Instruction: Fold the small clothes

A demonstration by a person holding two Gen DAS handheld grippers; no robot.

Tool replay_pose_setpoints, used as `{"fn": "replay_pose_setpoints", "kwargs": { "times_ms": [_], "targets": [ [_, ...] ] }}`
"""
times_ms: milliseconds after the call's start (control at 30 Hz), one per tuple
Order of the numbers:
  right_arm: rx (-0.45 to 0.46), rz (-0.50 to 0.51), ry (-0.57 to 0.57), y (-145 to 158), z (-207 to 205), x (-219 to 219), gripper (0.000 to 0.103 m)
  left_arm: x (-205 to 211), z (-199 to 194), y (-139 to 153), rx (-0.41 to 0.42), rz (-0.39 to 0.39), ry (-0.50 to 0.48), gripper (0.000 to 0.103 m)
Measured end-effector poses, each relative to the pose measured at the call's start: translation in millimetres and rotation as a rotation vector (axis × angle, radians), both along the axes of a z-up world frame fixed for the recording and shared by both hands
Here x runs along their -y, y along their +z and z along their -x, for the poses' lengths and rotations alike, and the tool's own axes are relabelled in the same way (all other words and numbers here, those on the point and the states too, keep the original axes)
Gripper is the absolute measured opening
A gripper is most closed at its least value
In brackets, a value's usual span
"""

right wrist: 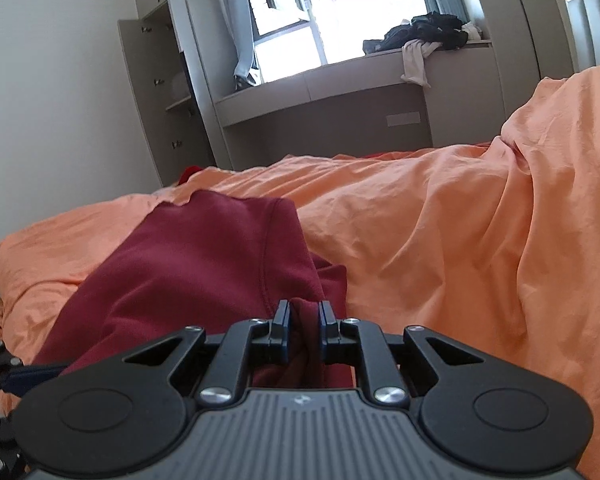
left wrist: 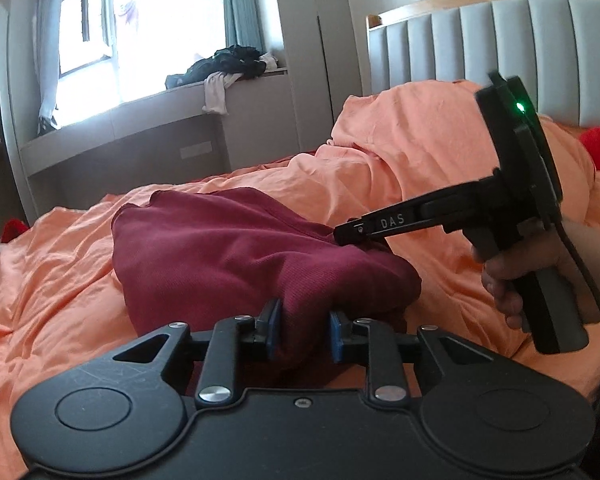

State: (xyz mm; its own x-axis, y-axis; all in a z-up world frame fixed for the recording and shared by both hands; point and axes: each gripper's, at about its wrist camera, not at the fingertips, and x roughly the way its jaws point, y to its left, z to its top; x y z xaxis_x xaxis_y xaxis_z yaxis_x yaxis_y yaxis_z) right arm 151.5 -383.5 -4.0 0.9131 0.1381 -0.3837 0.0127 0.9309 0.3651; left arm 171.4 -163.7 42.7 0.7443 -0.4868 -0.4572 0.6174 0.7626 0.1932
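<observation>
Two grippers, both mine, hold one garment. My left gripper (left wrist: 304, 330), lower centre of its view, has its blue pads (left wrist: 274, 320) clamped on a thick bunch of the maroon garment (left wrist: 228, 256). My right gripper (right wrist: 304, 324), lower centre of its own view, pinches a narrower fold of the same cloth between nearly closed pads. Outward from the pads, the garment runs up and to the left in both views, its long axis pointing toward the upper left, draped over the orange bedding (left wrist: 52, 264). In the left view the right gripper (left wrist: 342, 234) enters from the right edge, its tip touching the cloth's right margin. I judge both held edges equally near; the fold turns on carrying them away toward the far hem.
</observation>
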Motion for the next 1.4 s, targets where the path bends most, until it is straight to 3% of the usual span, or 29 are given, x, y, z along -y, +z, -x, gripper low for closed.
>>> {"fn": "replay_pose_setpoints", "kwargs": {
  "times_ms": [333,767,1167,1267,1333,1400],
  "targets": [
    [-0.035,0.030,-0.010,-2,3,-3,0.015,4,6,-5,0.022,-0.034,-0.002,0.028],
    [-0.040,0.005,-0.015,-4,4,1,0.019,1,5,-1,-0.009,-0.004,-0.010,0.033],
    [-0.045,-0.023,-0.011,-5,6,6,0.027,-32,4,22,-0.103,0.182,-0.020,0.065],
    [-0.037,-0.054,-0.012,-6,7,10,0.034,-45,4,30,-0.068,0.210,0.038,0.077],
    [-0.014,-0.096,-0.017,-6,8,16,0.060,-52,0,33,-0.053,0.204,0.095,0.081],
    [0.033,-0.160,-0.020,-6,9,26,0.075,-58,-8,33,-0.056,0.198,0.152,0.085]
  ]
}}
